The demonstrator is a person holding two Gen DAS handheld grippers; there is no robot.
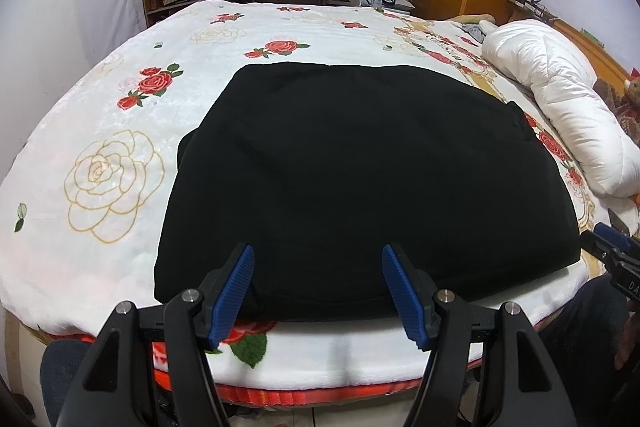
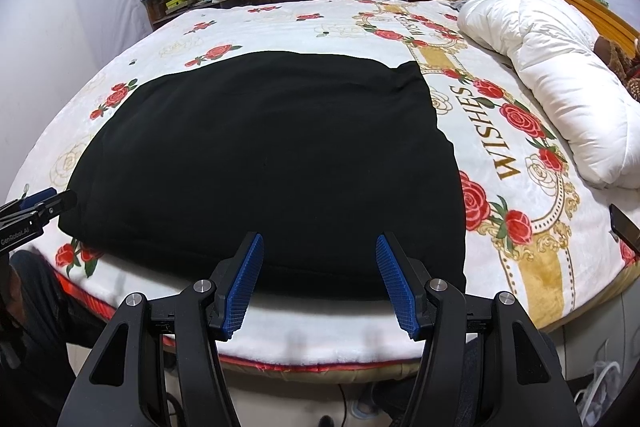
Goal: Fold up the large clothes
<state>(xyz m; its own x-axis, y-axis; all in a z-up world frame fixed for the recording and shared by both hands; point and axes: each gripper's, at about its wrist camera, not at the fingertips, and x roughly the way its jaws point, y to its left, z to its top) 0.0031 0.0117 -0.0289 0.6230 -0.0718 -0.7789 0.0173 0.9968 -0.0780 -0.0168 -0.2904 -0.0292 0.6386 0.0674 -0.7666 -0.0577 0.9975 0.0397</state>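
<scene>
black garment [image 1: 360,171] lay folded flat, centre frame, on our rose-print blanket [image 1: 100,131] | left gripper [image 1: 318,259] stood parted at lower centre, holding nothing | right gripper [image 2: 320,247] likewise parted, empty | white duvet [image 2: 560,67] bunched at upper right

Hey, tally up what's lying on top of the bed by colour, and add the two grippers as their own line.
Black: 1, the folded black garment
White: 1, the rolled white duvet
Grippers: 2, the left gripper and the right gripper, both with jaws apart and nothing between them
Total: 4
All of it sits over the rose-print blanket.
</scene>
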